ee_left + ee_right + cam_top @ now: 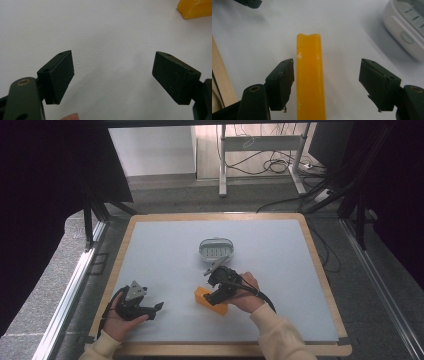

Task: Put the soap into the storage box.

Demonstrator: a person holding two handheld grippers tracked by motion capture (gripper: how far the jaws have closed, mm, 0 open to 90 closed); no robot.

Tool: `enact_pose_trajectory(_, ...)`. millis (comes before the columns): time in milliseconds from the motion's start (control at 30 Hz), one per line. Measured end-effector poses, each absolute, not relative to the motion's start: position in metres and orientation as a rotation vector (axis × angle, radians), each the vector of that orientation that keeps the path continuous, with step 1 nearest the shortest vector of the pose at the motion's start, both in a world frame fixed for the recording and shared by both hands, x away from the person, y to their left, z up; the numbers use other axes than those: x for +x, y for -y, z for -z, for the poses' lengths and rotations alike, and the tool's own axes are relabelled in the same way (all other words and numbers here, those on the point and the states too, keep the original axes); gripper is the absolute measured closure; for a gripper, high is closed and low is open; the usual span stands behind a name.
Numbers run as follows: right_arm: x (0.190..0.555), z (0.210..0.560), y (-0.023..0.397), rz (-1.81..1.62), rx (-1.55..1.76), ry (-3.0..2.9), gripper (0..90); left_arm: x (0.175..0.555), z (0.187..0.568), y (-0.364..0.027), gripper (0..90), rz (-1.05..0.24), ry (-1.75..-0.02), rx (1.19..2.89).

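Note:
An orange rectangular block (202, 296) lies on the pale table mat, near the front centre. My right gripper (216, 299) is down over it. In the right gripper view the block (309, 75) runs lengthwise between the jaws of that gripper (325, 82). The left pad (284, 82) is close beside the block, and the right pad stands well apart from it, so the gripper is open. My left gripper (156, 309) rests low at the front left, its jaws wide open (112, 77) over bare mat. A corner of the block (196, 8) lies beyond them.
A white oval lidded dish (216, 249) sits just behind the right hand, and its edge (409, 30) is at the upper right of the right gripper view. The wooden table rim (320, 270) frames the mat. Desk legs and cables stand on the floor beyond.

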State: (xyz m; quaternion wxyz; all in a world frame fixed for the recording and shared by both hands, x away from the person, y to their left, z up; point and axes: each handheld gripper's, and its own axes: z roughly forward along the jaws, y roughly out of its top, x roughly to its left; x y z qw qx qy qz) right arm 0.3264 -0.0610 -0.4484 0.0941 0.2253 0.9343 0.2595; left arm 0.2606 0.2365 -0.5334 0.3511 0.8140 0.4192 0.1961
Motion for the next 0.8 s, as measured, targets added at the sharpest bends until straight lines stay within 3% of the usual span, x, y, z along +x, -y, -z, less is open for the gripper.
enact_pose_trajectory(567,0.331,0.476,0.042,-0.573,0.667,-2.888,42.9,0.261,0.534,-0.237,18.0,-0.506,-1.083,2.118)
enact_pose_trajectory(800,0.329,0.49,0.034,-0.475,0.646,-2.926,60.3,0.261,0.534,-0.237,18.0,-0.505,-1.085,2.113)
